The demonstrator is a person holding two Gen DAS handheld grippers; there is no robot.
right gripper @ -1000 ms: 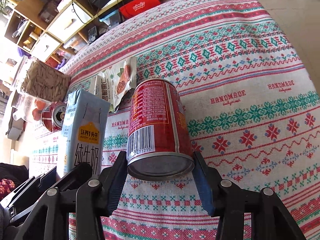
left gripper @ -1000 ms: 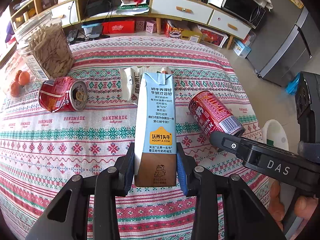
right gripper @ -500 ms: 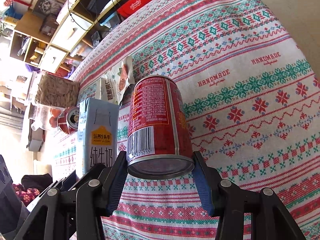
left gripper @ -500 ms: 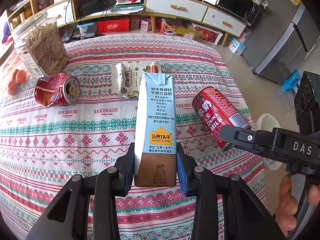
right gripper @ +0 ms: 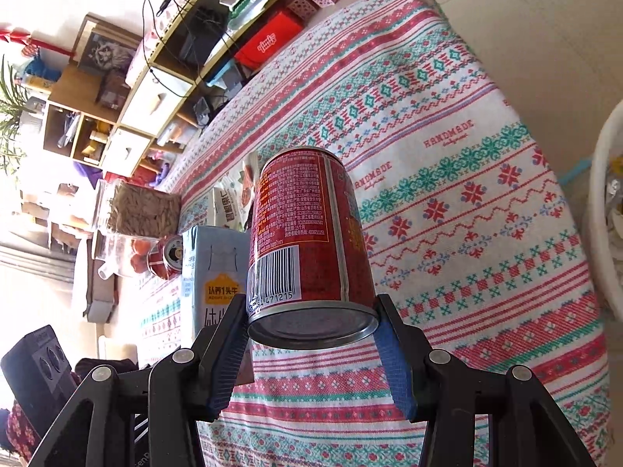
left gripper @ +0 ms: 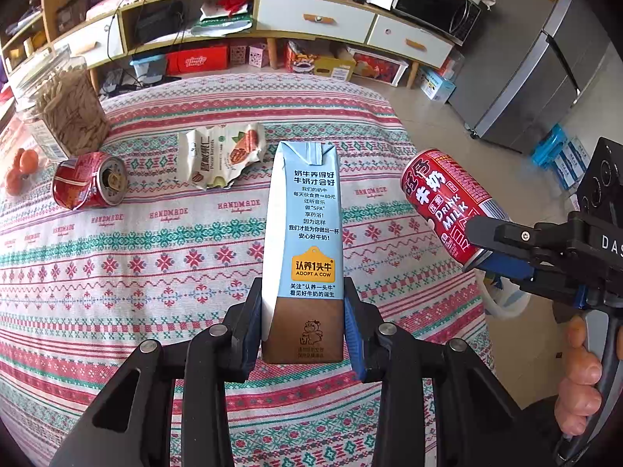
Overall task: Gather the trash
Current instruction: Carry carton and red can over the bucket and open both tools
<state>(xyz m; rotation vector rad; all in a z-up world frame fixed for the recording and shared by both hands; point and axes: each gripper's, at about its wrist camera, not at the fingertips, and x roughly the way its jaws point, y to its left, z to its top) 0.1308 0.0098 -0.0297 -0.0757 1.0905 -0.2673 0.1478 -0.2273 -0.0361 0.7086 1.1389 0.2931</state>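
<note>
My left gripper [left gripper: 303, 330] is shut on a tall blue and brown milk carton [left gripper: 303, 241], held above the patterned tablecloth. My right gripper [right gripper: 311, 354] is shut on a red milk drink can [right gripper: 307, 241]; in the left wrist view that red can [left gripper: 447, 202] hangs past the table's right edge. The carton [right gripper: 214, 272] shows to the left of the can in the right wrist view. A crushed red can [left gripper: 87, 186] lies on its side at the far left of the table, and a torn snack wrapper [left gripper: 222, 159] lies beyond the carton.
A clear jar of seeds [left gripper: 64, 113] and some orange fruit [left gripper: 19, 167] stand at the table's far left. A white bin [right gripper: 607, 210] sits on the floor right of the table. A low cabinet [left gripper: 311, 19] and a grey fridge [left gripper: 537, 58] stand behind.
Both grippers have drawn back and to the right with their loads. The red can has swung out past the table's right edge and tilted; the white bin has come into the right wrist view.
</note>
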